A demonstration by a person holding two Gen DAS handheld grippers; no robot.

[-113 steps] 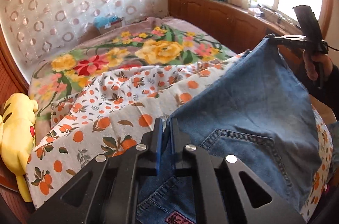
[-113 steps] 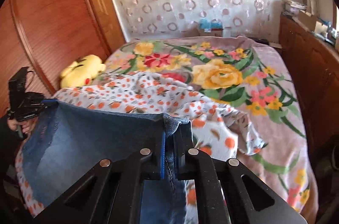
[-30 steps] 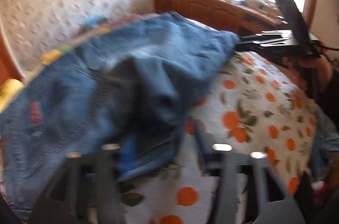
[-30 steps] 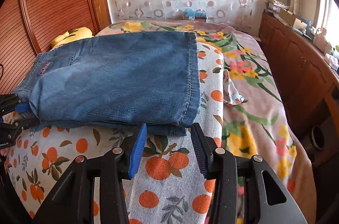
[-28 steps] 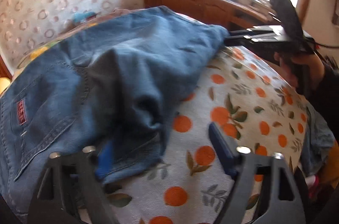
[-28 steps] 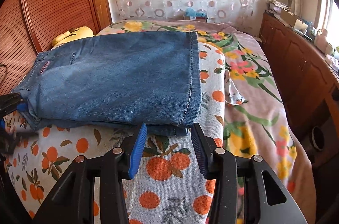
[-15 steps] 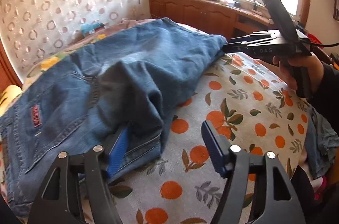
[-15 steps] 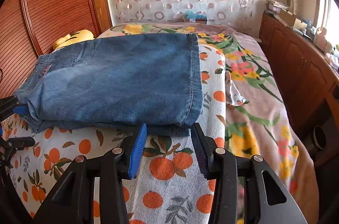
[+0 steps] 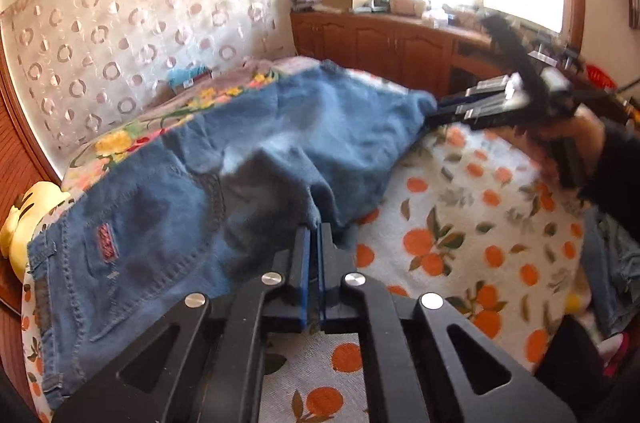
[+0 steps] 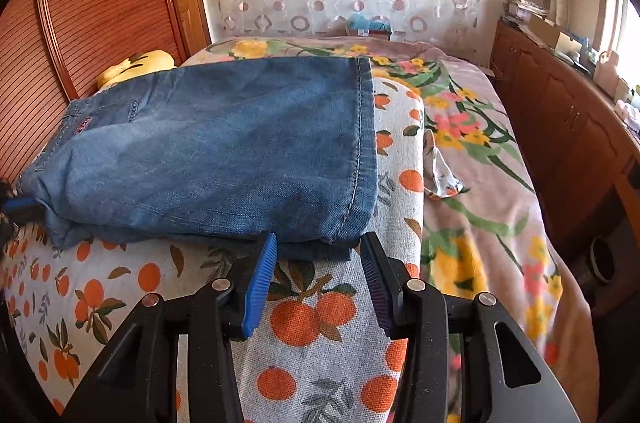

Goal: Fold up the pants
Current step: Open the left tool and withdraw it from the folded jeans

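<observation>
The folded jeans (image 10: 224, 147) lie on the orange-print sheet (image 10: 320, 319), which covers the near part of the bed. Farther off lies the floral blanket (image 10: 472, 143). A plush toy (image 10: 136, 63) sits at the far left, and cabinets (image 10: 560, 127) stand along the right.

The pants (image 10: 224, 143) are matt blue denim with stitched hems. They lie on a coarse-woven orange-print cloth (image 10: 304, 319). The right hand-held gripper (image 10: 316, 287) looks like matt black plastic with ribbed pads and shiny metal pins. The ribbed headboard (image 10: 92, 3) is glossy, probably wood.
</observation>
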